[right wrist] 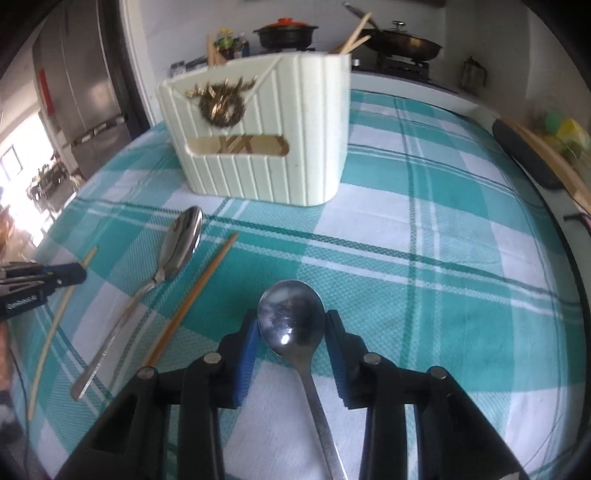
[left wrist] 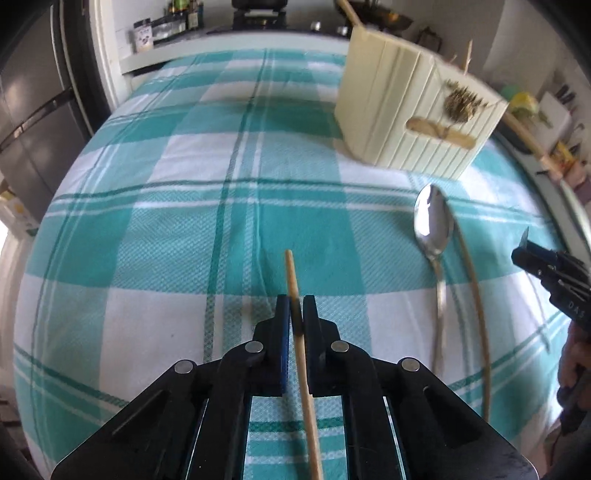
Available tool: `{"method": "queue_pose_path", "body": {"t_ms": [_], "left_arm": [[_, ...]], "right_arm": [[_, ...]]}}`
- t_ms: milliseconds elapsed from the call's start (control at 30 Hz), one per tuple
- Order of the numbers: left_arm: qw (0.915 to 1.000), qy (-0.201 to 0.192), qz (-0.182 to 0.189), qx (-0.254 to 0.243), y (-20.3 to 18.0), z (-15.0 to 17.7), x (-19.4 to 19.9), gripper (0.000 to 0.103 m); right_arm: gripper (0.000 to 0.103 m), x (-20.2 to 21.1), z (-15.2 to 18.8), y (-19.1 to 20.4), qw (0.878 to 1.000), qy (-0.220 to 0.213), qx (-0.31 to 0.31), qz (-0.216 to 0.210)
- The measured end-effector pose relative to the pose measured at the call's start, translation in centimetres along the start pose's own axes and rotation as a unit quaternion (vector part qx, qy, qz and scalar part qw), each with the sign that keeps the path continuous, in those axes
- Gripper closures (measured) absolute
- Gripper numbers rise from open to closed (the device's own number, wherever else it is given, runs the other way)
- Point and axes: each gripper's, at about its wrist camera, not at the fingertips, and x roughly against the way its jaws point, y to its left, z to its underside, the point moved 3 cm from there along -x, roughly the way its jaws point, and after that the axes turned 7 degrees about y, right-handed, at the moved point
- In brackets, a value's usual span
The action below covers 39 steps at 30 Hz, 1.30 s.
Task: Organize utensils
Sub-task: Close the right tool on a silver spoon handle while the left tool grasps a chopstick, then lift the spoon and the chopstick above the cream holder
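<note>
In the left wrist view my left gripper (left wrist: 295, 317) is shut on a pale wooden chopstick (left wrist: 291, 273), whose tip sticks out ahead over the checked cloth. To its right lie an oval steel spoon (left wrist: 434, 225) and a second chopstick (left wrist: 476, 302). My right gripper (right wrist: 291, 325) is shut on the bowl of a round steel spoon (right wrist: 291, 314), with the blue pads against its sides and the handle running back under the jaws. The cream ribbed utensil holder (right wrist: 258, 147) stands upright beyond it, with chopsticks (right wrist: 354, 33) poking out of the top.
The teal and white checked tablecloth (right wrist: 443, 258) covers the round table. A dark board (right wrist: 524, 155) lies near its right edge. Behind are a counter with a black pot (right wrist: 288, 33) and a wok (right wrist: 406, 44), and a steel fridge (right wrist: 81, 92) at left.
</note>
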Motion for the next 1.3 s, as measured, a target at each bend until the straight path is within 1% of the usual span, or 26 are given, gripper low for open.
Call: {"method": "queue_pose_path", "body": {"t_ms": [67,133,267,333,467,567,700,867,1000,1100,1167,1233,1300], "left_arm": [[0.9991,-0.032,0.028,-0.001,0.1,0.4,2.0,0.099],[0.9964,-0.065,0.054,-0.007,-0.2,0.8,4.3,0.099],[0.9884,-0.123,0.084,-0.029,-1.3,1.5,8.8,0.099],[0.9835,-0.147,0.100,-0.033,-1.7,1.7,10.9,0.099],[0.9756,-0.179,0.124,-0.027,-1.8,1.5,13.8,0.099],[0.9705,-0.191,0.145,-0.019,-1.7,1.0,15.4,0.099],[0.9658,-0.206,0.157,-0.013,-1.9,-0.1,17.3,0.099],[0.9601,-0.215,0.179,-0.004,-1.5,-2.7,19.2,0.099],[0.9533,-0.232,0.194,-0.009,-1.4,-5.8,21.1,0.099],[0.9469,-0.253,0.198,-0.014,-1.6,-9.0,22.9,0.099],[0.9417,-0.275,0.193,-0.020,-2.2,-11.4,24.2,0.099],[0.9376,-0.300,0.175,-0.027,-2.9,-13.7,25.1,0.099],[0.9341,-0.320,0.155,-0.031,-3.7,-16.2,25.1,0.099]], "right_arm": [[0.067,2.3,0.4,-0.2,1.000,-0.022,-0.006,-0.008],[0.067,4.8,0.7,-0.1,0.999,-0.044,-0.009,-0.019],[0.067,9.6,1.1,0.6,0.996,-0.082,0.000,-0.036],[0.067,11.1,1.2,0.9,0.995,-0.095,0.004,-0.041],[0.067,13.9,1.0,1.4,0.991,-0.120,0.002,-0.054],[0.067,15.2,0.5,1.8,0.989,-0.136,0.005,-0.055],[0.067,16.5,-0.8,2.1,0.986,-0.156,0.006,-0.049],[0.068,17.4,-3.8,1.9,0.983,-0.171,0.006,-0.058],[0.068,17.8,-7.1,1.6,0.982,-0.176,0.005,-0.069],[0.068,18.4,-10.1,1.4,0.980,-0.183,0.000,-0.077],[0.068,18.9,-12.5,1.1,0.977,-0.196,-0.002,-0.081],[0.068,19.2,-14.5,1.0,0.974,-0.211,-0.003,-0.081],[0.068,19.2,-16.2,0.9,0.971,-0.225,-0.008,-0.080]]}}
